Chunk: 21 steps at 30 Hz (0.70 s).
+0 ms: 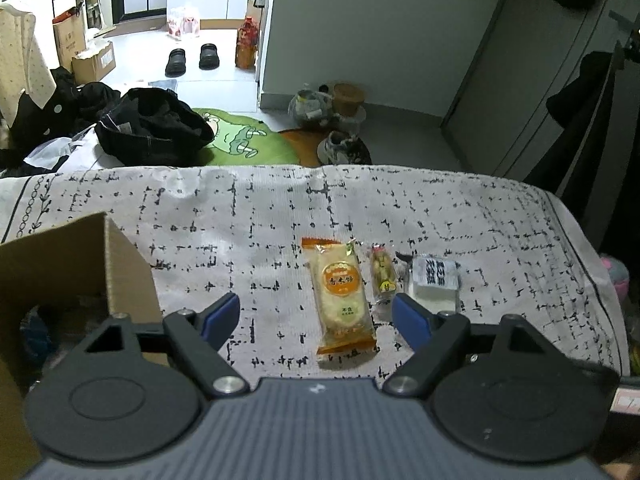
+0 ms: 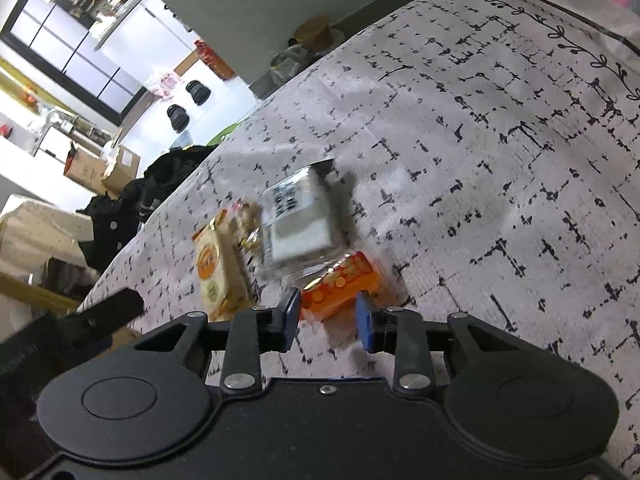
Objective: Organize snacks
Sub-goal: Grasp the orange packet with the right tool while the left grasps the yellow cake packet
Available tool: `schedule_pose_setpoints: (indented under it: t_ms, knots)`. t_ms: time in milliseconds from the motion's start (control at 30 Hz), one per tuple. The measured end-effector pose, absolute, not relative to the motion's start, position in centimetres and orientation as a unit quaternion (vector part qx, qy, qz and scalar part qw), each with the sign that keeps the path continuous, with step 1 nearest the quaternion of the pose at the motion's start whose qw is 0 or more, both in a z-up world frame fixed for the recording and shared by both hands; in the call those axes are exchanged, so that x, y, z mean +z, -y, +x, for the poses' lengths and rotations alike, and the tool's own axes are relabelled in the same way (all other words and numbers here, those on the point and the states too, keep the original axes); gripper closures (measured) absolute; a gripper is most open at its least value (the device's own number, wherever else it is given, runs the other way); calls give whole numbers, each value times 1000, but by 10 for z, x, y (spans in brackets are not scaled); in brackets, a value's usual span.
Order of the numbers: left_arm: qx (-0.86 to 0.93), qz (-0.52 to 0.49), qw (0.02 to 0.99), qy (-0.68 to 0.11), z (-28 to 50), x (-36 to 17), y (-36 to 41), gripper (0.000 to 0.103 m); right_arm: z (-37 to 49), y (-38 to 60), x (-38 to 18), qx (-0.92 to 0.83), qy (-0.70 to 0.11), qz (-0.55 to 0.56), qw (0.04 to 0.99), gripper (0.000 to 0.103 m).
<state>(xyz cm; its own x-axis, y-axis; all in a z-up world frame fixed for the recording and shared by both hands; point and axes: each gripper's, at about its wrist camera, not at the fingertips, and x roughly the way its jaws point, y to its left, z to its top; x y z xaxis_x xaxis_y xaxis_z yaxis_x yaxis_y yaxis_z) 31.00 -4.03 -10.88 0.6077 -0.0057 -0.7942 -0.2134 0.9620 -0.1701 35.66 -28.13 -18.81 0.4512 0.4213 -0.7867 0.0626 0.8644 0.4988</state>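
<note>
The right gripper (image 2: 327, 316), half open and empty, stands just near of the orange pack (image 2: 340, 286), whose long axis runs far-right, while the left gripper (image 1: 316, 314), wide open and empty, has the box (image 1: 72, 264) at its left.

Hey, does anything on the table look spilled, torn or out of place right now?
Nothing looks spilled or torn. The rice cracker pack, the small nut packet and the white packet lie side by side on the tablecloth. An orange packet sits apart from that row, between the right gripper's open jaws.
</note>
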Motion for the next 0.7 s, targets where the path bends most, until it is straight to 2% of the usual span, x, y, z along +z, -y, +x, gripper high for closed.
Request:
schedule_pose_setpoints:
  t_ms: [167,267,367,467,700]
  knots:
    - [68,-118,884,-448,322,-119,42,20,363,280,-191,97,-513,248,816,61]
    - [72,-117,880,-455,330,-127,45,20,366,277,-192,87,-513,247,818,60]
    - [77,-118,875,-463,337,-136,49,24,368,274,-194,79,-514,237,821,64]
    - [84,-122,870,-470,341,-144,51,29,368,273,-190,79,-511,215,828,73]
    - [88,-128,857,-490,351,-159,59,33,361,282,-180,72,-514,178,836,73]
